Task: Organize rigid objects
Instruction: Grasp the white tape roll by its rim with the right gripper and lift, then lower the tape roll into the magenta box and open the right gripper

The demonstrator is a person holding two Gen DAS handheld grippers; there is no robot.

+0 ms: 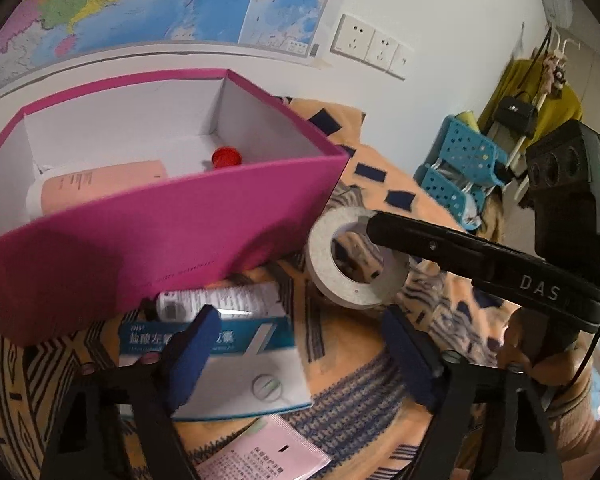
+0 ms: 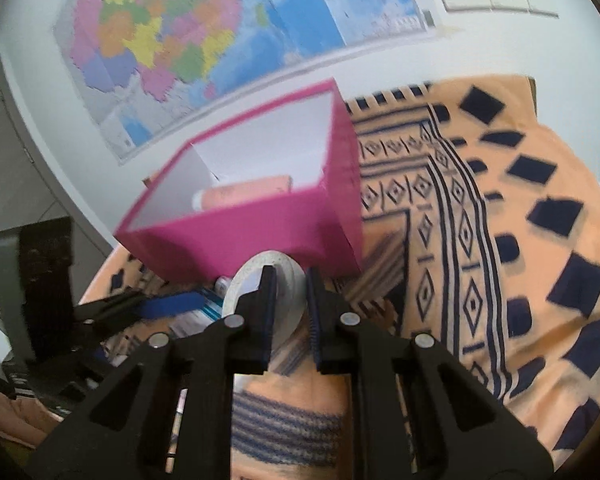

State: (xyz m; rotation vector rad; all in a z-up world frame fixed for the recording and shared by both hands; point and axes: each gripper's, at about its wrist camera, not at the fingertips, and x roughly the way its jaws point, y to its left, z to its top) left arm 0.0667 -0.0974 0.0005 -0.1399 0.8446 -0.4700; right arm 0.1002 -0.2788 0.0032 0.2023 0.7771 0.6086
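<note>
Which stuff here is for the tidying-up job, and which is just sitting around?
For the job:
pink box
tape roll, gripped by the right gripper
medicine box, between the open left gripper fingers
pink tube and red cap, already in the box

Just lying about:
wall map
wall sockets
patterned cloth
blue stool

Patterned orange blanket [image 2: 520,208] carries pink box [image 1: 148,224], medicine carton [image 1: 256,364].

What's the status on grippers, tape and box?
Right gripper shut on tape roll, one finger through its hole. Left gripper open, over medicine carton. Pink box open, bottle inside. Nothing between tape and box.
</note>
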